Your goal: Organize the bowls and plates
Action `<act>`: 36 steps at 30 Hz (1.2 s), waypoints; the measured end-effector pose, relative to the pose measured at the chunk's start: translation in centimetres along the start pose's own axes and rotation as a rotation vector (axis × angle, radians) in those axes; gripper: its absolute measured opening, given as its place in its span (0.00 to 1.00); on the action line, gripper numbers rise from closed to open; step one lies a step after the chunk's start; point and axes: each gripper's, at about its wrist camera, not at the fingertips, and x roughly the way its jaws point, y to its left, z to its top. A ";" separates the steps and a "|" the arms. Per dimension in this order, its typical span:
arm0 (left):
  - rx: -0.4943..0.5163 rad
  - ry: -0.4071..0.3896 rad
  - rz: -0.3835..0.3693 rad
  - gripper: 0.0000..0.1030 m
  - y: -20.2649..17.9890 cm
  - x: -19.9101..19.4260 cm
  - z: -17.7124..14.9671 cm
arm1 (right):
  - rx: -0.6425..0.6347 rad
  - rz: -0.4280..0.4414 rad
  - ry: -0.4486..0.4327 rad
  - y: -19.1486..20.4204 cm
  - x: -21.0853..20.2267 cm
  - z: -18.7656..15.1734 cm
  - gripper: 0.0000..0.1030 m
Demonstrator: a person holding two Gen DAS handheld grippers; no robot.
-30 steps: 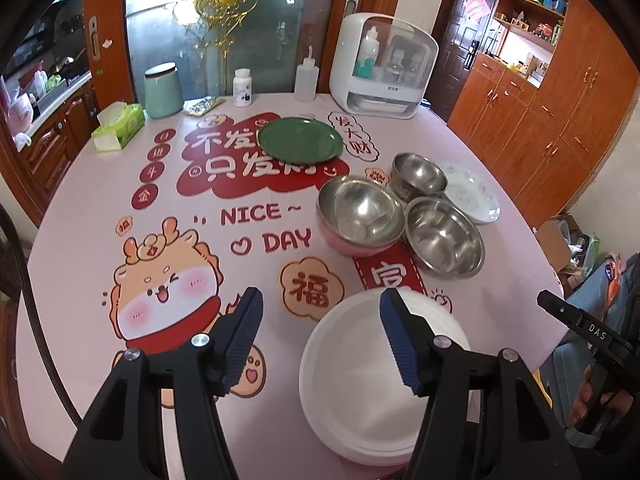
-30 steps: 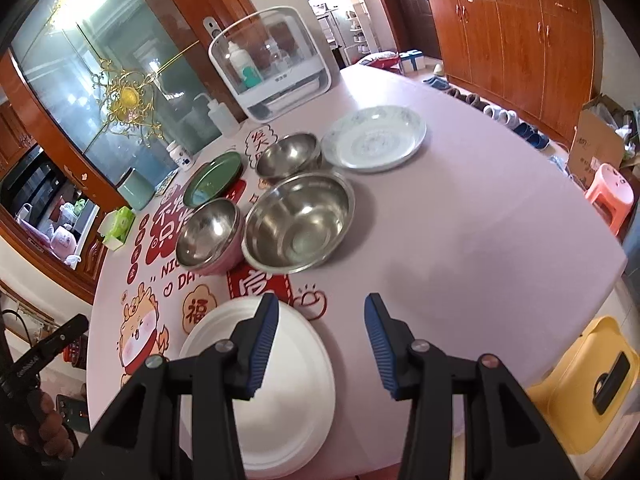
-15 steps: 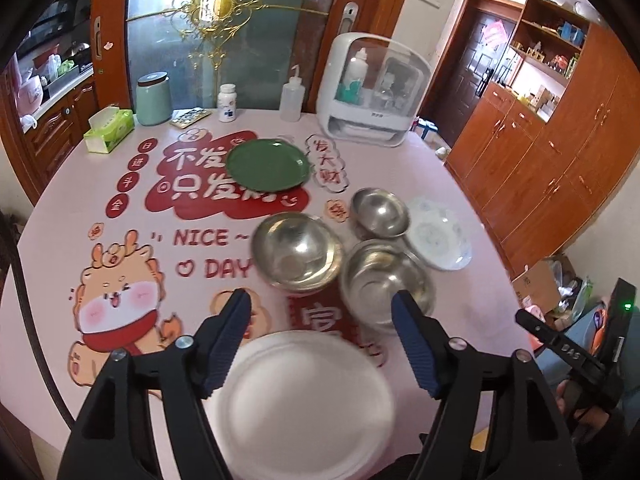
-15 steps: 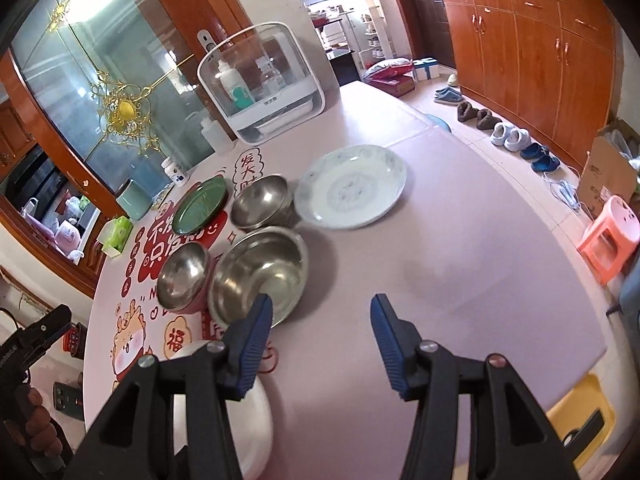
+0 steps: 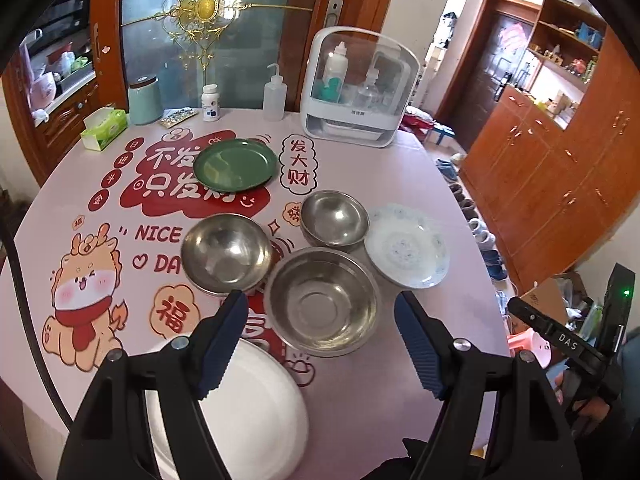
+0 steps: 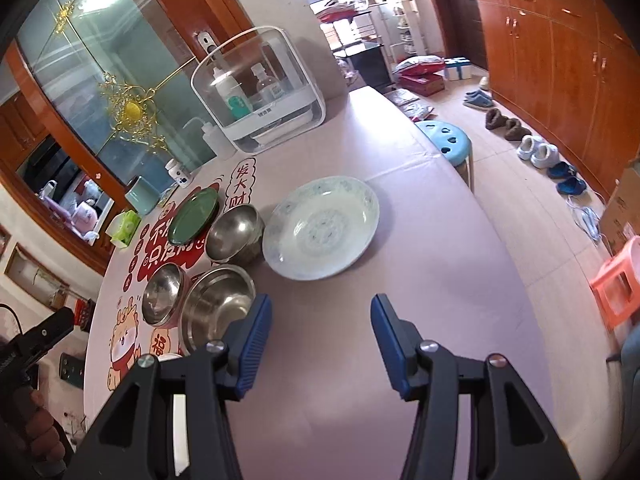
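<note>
Three steel bowls cluster mid-table: a large one (image 5: 324, 276), a medium one (image 5: 226, 254) and a small one (image 5: 334, 218). Beside them lies a patterned white plate (image 5: 406, 246), farther back a green plate (image 5: 235, 165). A plain white plate (image 5: 256, 408) sits at the near edge, under my left finger. My left gripper (image 5: 319, 308) hovers open above the large bowl, holding nothing. My right gripper (image 6: 320, 308) is open over bare tablecloth, just short of the patterned plate (image 6: 322, 226), with the large bowl (image 6: 218, 306) to its left.
At the back of the table stand a white dish box with a clear lid (image 5: 360, 88), a squeeze bottle (image 5: 274, 98), a pill bottle (image 5: 211, 102), a teal canister (image 5: 145, 100) and a tissue box (image 5: 105, 128). A blue stool (image 6: 444, 140) and shoes lie beyond the table's right edge.
Both grippers have travelled to the right along the near side of the table. The white plate has slid to the lower left of both views. The left jaws have spread wider.
</note>
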 end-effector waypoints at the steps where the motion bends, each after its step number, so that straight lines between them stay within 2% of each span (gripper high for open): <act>1: -0.005 0.003 0.009 0.72 -0.7 0.3 0.0 | -0.003 0.007 0.003 -0.6 0.1 0.3 0.50; 12: -0.017 0.075 0.072 0.72 -6.3 5.1 1.4 | -0.003 0.074 0.027 -5.7 2.4 5.6 0.50; 20: 0.006 0.143 0.098 0.72 -8.4 9.4 3.4 | -0.030 0.142 0.068 -7.2 5.5 7.0 0.50; 25: 0.015 0.173 0.062 0.72 -9.1 12.1 4.0 | 0.001 0.186 0.079 -8.3 8.1 7.2 0.50; 31: -0.026 0.182 -0.010 0.72 -9.4 15.5 4.8 | 0.061 0.220 0.126 -9.6 11.4 7.3 0.50; 36: -0.049 0.189 -0.017 0.72 -9.4 18.4 5.1 | 0.079 0.245 0.165 -10.0 13.8 7.0 0.50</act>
